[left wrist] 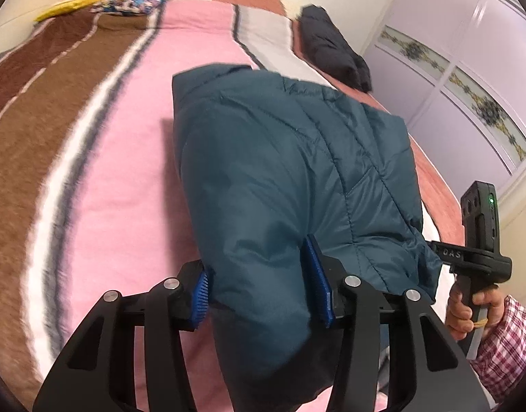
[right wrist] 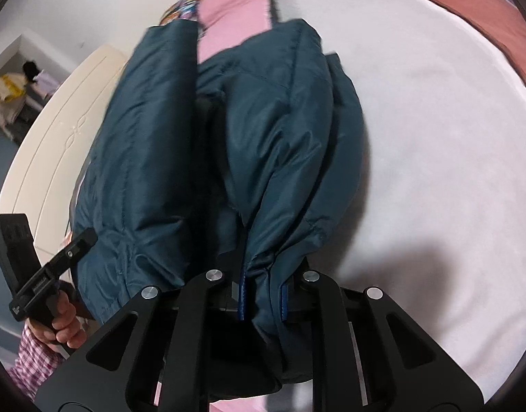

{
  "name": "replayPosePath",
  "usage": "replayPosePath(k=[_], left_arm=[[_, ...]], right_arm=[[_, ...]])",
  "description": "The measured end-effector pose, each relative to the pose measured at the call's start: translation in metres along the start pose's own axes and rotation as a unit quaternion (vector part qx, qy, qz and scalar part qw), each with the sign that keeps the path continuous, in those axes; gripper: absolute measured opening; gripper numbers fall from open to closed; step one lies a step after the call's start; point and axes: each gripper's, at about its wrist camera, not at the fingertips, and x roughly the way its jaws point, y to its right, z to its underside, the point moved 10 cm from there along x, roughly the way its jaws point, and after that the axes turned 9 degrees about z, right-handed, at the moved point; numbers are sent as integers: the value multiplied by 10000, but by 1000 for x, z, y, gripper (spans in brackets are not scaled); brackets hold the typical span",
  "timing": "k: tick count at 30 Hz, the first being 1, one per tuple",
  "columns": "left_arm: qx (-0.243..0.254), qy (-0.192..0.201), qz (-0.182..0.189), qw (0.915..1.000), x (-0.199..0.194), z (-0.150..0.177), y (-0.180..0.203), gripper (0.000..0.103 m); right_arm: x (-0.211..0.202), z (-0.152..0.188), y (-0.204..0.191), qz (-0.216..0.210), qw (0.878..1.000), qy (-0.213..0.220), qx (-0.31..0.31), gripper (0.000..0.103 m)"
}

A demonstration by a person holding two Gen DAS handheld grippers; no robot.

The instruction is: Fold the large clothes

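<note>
A teal quilted puffer jacket point(left wrist: 290, 171) hangs over the striped blanket point(left wrist: 118, 158) on the bed, lifted by both grippers. My left gripper point(left wrist: 263, 281) has its blue pads point(left wrist: 318, 274) pressed into a thick fold of the jacket. My right gripper point(right wrist: 263, 298) is shut on another bunched edge of the jacket point(right wrist: 228, 144), blue pads point(right wrist: 242, 295) close together. The right gripper's body and the hand holding it show at the right of the left wrist view point(left wrist: 479, 240). The left gripper's body and hand show at the lower left of the right wrist view point(right wrist: 33, 274).
A dark folded garment point(left wrist: 335, 48) lies at the far right of the bed. Yellow and patterned pillows point(left wrist: 125, 0) sit at the head. A lilac wardrobe point(left wrist: 469, 68) stands to the right. A cream bed end board point(right wrist: 57, 137) and floor clutter point(right wrist: 15, 92) lie to the left.
</note>
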Motion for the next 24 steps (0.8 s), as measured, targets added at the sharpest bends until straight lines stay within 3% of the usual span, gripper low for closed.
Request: replayPosePath(k=[6, 11, 22, 24], left_arm=[[-196, 223, -315, 9991, -21, -23, -54, 48], [-408, 300, -388, 9980, -27, -29, -90, 48], [-626, 389, -310, 9968, -28, -17, -101, 50], [-656, 375, -323, 9966, -28, -16, -101, 51]], right_arm=[[23, 0, -54, -68, 9988, -51, -488, 15], [44, 6, -72, -2, 9981, -146, -600, 15], [53, 4, -61, 297, 9981, -286, -451, 16], [55, -4, -72, 361, 9980, -306, -419, 20]])
